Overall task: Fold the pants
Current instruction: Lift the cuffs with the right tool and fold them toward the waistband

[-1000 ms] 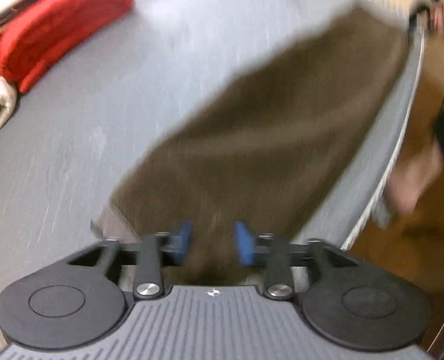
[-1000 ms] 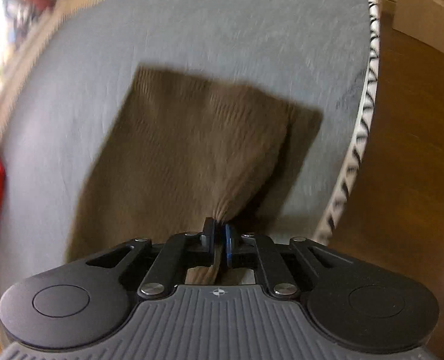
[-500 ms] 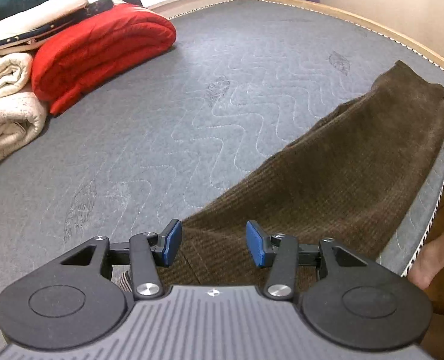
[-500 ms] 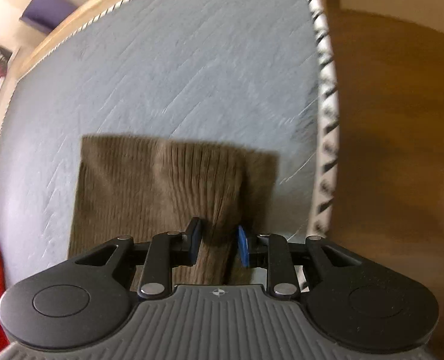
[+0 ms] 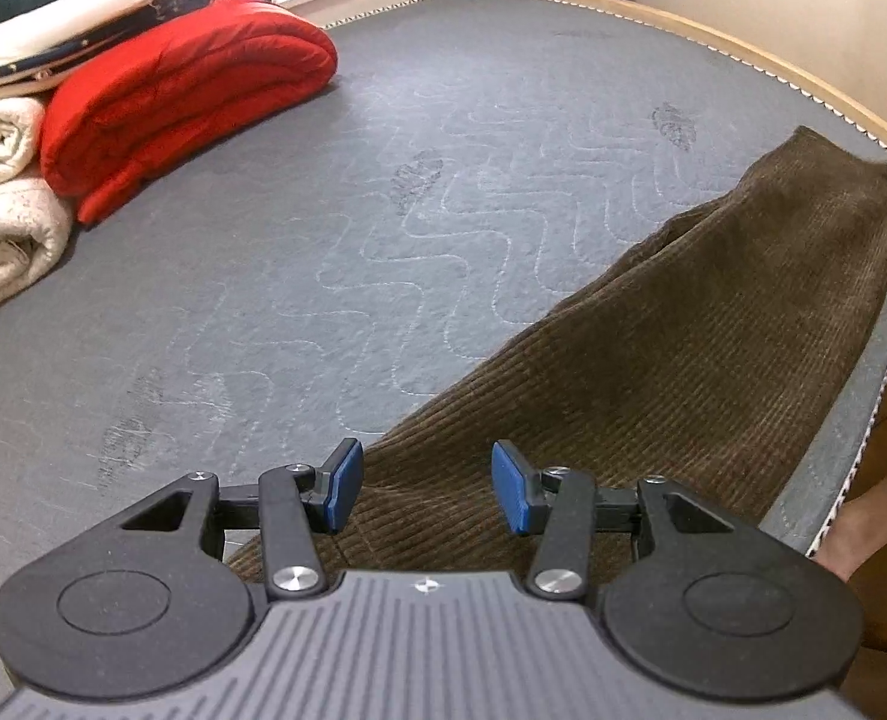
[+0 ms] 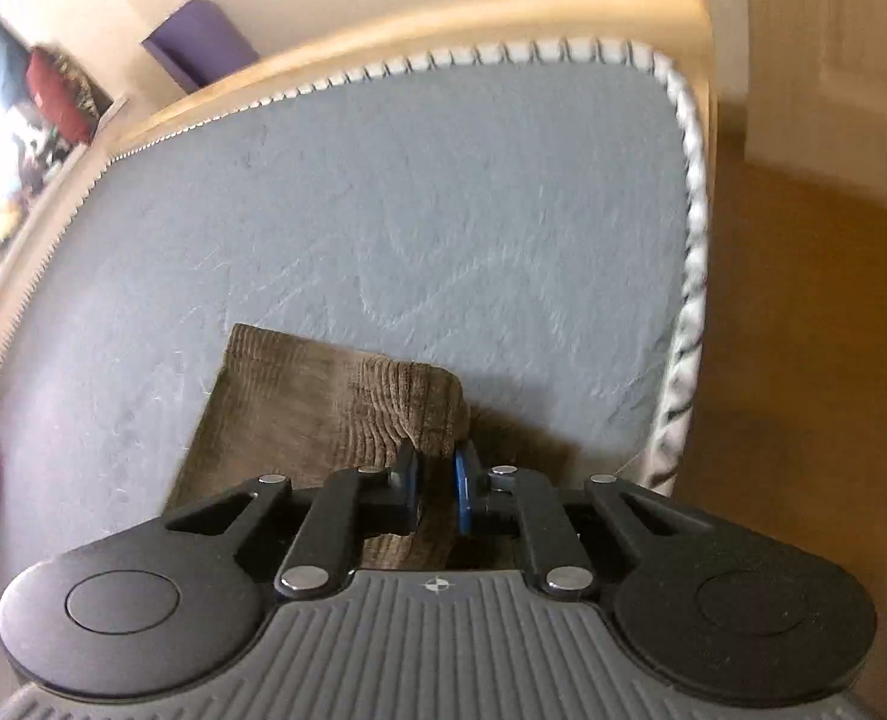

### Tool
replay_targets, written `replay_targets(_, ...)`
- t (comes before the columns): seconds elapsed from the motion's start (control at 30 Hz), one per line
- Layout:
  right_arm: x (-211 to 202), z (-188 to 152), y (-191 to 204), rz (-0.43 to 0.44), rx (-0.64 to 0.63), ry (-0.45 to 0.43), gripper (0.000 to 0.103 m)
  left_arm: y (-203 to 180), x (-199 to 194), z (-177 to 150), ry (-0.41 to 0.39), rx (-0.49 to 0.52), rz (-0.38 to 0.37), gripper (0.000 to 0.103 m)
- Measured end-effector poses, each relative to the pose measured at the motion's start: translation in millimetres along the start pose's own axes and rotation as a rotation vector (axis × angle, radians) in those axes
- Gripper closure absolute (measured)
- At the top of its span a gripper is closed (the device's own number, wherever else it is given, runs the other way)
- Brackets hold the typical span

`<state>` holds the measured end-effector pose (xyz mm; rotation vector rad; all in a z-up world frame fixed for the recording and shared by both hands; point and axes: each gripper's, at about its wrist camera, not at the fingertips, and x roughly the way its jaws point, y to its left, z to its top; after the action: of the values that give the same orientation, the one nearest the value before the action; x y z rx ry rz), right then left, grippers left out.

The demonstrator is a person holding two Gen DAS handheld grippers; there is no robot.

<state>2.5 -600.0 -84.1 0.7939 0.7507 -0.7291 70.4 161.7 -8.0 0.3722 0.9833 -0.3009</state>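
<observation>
While the brown corduroy pants [image 5: 683,360] lie stretched along the grey mattress [image 5: 383,210] edge, the left gripper [image 5: 422,483] hovers over one end, jaws half apart, cloth under them but seemingly not pinched. At the other end, the right gripper [image 6: 437,468] has just closed again, nipping a bunched fold. That fold looked looser half a second ago.

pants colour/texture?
Dark olive-brown, ribbed like corduroy. The pants show best in the left wrist view.
</observation>
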Motion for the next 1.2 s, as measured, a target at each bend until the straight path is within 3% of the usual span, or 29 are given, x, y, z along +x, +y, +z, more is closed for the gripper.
replay_targets(0.1,21,-3,-20,-0.091,0.112,0.087,0.091,-2,6,-2,0.030,0.002,-0.012,0.050)
replay_targets(0.17,24,-3,-24,-0.073,0.155,0.095,0.090,-2,13,-6,0.080,-0.001,-0.019,0.050)
replay_targets(0.37,12,-3,-16,-0.058,0.076,0.039,0.080,2,42,-33,0.224,-0.022,-0.060,0.051)
replay_targets(0.43,17,-3,-17,-0.040,0.075,0.047,0.070,10,59,-53,0.318,-0.050,-0.075,0.056)
replay_targets(0.5,18,-2,-19,-0.028,0.071,0.053,0.068,18,79,-80,0.442,-0.054,-0.064,0.055)
replay_targets(0.57,18,-1,-22,-0.028,0.077,0.063,0.068,28,75,-81,0.435,-0.104,-0.094,0.055)
replay_targets(0.63,18,0,-27,-0.027,0.099,0.076,0.068,34,68,-77,0.429,-0.149,-0.057,0.059)
replay_targets(0.7,17,-1,-32,-0.028,0.126,0.081,0.068,33,56,-70,0.365,-0.143,-0.032,0.060)
replay_targets(0.77,16,-1,-35,-0.024,0.142,0.076,0.068,41,43,-60,0.276,-0.208,-0.079,0.060)
replay_targets(0.83,14,-1,-36,-0.025,0.144,0.071,0.067,50,46,-57,0.266,-0.271,-0.085,0.059)
replay_targets(0.87,13,-2,-37,-0.025,0.147,0.071,0.067,50,53,-60,0.311,-0.258,-0.047,0.059)
replay_targets(0.93,12,-4,-39,-0.029,0.150,0.074,0.065,39,69,-69,0.406,-0.127,0.061,0.064)
replay_targets(1.0,9,-6,-43,-0.028,0.166,0.079,0.062,30,67,-65,0.384,-0.081,0.062,0.062)
replay_targets(1.1,12,-7,-45,-0.012,0.157,0.103,0.059,23,53,-54,0.299,-0.090,0.014,0.057)
replay_targets(1.2,23,-10,-42,-0.002,0.127,0.149,0.059,14,50,-46,0.274,-0.074,0.008,0.055)
